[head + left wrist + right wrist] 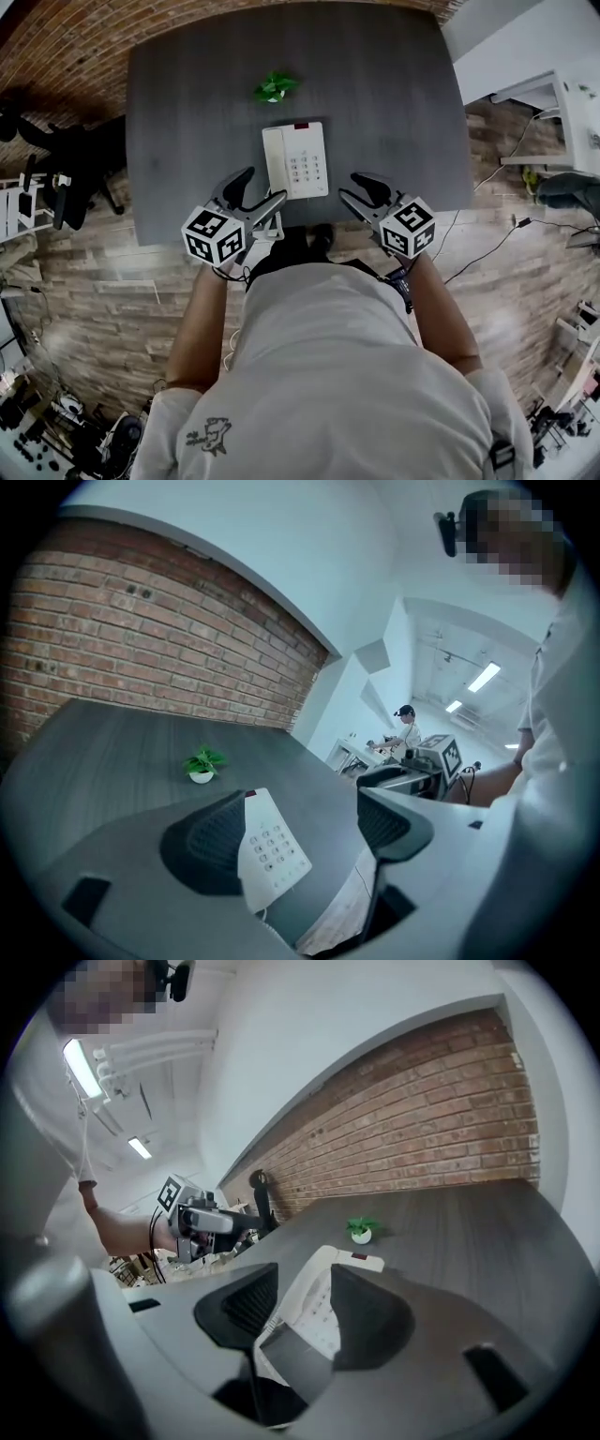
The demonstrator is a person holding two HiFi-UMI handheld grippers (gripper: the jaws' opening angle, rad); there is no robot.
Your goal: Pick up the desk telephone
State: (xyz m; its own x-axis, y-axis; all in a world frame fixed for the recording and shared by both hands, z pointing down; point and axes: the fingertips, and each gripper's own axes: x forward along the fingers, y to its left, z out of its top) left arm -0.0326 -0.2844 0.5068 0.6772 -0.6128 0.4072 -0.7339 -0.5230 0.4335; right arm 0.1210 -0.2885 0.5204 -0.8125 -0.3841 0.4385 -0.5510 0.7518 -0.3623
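Left gripper (263,185): jaws wide apart, nothing in them. Right gripper (350,185): jaws apart, also empty. Desk telephone (295,159) lies flat near the desk's (187,112) front edge, its near end between my grippers, untouched. Lift not begun; closing in and gripping remain, I judge. Only the head view shows both grippers flanking it. Only the left gripper view shows a distant person (406,726).

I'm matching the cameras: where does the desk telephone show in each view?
Head view: desk telephone upper centre.
Left gripper view: desk telephone low centre, beyond the jaws.
Right gripper view: desk telephone low centre, seen between the jaws.
Shared landmark: potted plant behind it.
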